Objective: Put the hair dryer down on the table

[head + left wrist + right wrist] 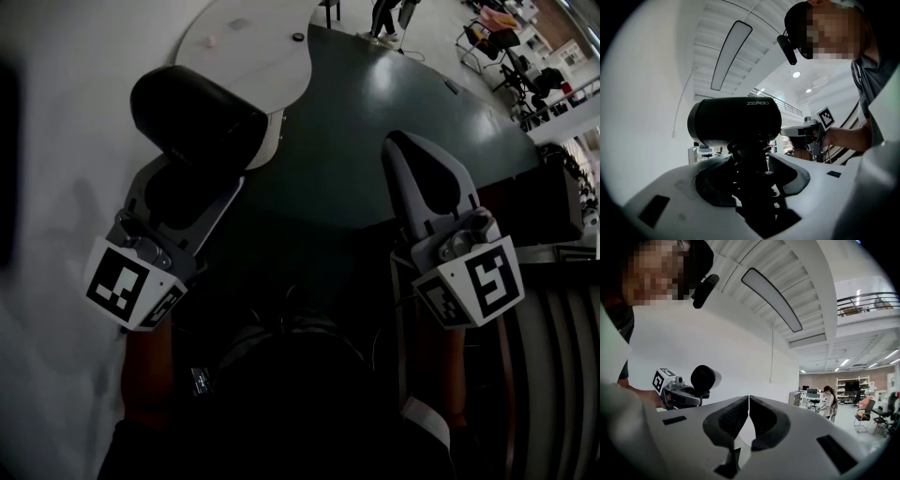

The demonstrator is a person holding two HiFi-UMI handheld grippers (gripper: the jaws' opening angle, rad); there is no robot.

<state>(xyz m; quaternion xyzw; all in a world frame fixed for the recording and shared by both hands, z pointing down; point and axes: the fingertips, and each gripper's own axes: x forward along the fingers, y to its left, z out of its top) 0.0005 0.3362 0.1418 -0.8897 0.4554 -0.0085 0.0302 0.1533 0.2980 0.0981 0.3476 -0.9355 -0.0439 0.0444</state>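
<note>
Now level: L tongs point(750, 164) tight on hair dryer point(736, 122), R tongs point(749, 400) closed, empty.

Light-grey shells on left tongs point(192, 183), right tongs point(401, 148); black ribbed pads point(725, 420); white cubes point(131, 286), black square markers; grey shirt point(874, 79).

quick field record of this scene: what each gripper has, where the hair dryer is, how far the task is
left gripper: shut on the handle of the hair dryer
hair dryer: black, barrel above the jaws, held in the air
right gripper: shut, nothing between its jaws
table: part dark green, part white, ahead of the grippers in the head view
task state: hair dryer not yet set down on the table
</note>
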